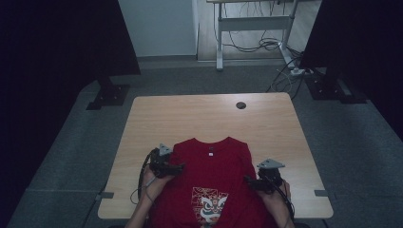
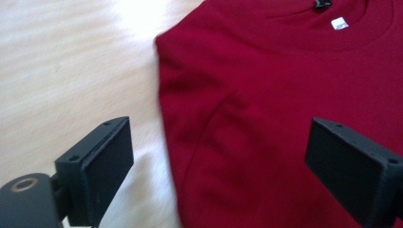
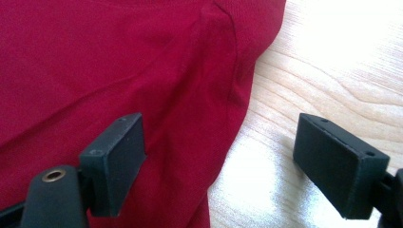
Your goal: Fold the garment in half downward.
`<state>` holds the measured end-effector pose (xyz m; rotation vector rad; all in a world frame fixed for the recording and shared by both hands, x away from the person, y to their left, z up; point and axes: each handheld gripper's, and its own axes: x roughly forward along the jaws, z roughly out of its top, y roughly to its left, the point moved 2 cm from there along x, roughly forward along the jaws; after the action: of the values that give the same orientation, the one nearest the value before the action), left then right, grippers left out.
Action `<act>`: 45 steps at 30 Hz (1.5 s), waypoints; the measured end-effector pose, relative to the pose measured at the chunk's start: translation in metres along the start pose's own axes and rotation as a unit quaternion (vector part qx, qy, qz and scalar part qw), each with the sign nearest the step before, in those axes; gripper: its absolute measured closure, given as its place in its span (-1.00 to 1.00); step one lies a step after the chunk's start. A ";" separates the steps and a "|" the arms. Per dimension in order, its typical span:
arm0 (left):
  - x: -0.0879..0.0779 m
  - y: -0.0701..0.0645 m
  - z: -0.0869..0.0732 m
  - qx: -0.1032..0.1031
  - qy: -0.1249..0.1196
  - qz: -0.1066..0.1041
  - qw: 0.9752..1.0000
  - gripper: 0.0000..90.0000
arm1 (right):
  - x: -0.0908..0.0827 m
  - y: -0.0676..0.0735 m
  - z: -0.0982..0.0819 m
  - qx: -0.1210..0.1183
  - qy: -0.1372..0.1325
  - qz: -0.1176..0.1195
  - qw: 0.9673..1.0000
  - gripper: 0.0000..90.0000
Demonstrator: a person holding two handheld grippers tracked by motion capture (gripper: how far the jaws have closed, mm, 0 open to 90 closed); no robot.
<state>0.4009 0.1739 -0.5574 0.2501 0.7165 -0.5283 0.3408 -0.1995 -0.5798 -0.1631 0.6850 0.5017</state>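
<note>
T-shirt (image 1: 214,175): red knit cloth, matt, soft, faint creases near sleeve seam; printed motif (image 1: 209,205) on chest, flatter finish than surrounding cloth; small white woven label (image 2: 339,23) inside collar.
Table (image 1: 199,116): light wood-grain top, smooth, slight sheen beside shirt edge.
Left gripper (image 1: 175,167), right gripper (image 1: 253,183): pads black, matt, plastic-looking; brass-coloured metal insert (image 3: 53,175) near left pad.

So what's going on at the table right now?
A person is working a red T-shirt laid flat on the wooden table, with sleeves folded in and collar pointing away. The left tongs straddle the shirt's left edge and the right tongs straddle its right edge. Both are open, and neither is gripping the cloth.
</note>
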 end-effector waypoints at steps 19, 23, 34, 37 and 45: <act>-0.019 0.081 -0.027 -0.094 0.025 0.102 0.990 -0.72 | -0.001 -0.001 -0.001 -0.002 -0.001 0.003 1.000 -0.60; -0.019 0.081 -0.027 -0.094 0.025 0.102 0.990 -0.72 | -0.001 -0.001 -0.001 -0.002 0.000 0.003 1.000 -0.61; -0.011 0.071 -0.029 -0.082 -0.007 0.079 0.993 -0.68 | 0.000 -0.001 0.000 -0.002 0.000 0.004 1.000 -0.61; -0.011 0.071 -0.031 -0.079 -0.015 0.077 0.994 -0.67 | 0.000 -0.001 0.000 -0.002 0.000 0.004 1.000 -0.61; -0.010 0.070 -0.031 -0.078 -0.014 0.076 0.994 -0.68 | -0.002 0.000 0.006 0.002 0.001 0.005 1.000 -0.68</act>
<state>0.4151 0.2490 -0.5700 0.1485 0.7015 -0.3281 0.3430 -0.1982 -0.5742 -0.1570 0.6888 0.5100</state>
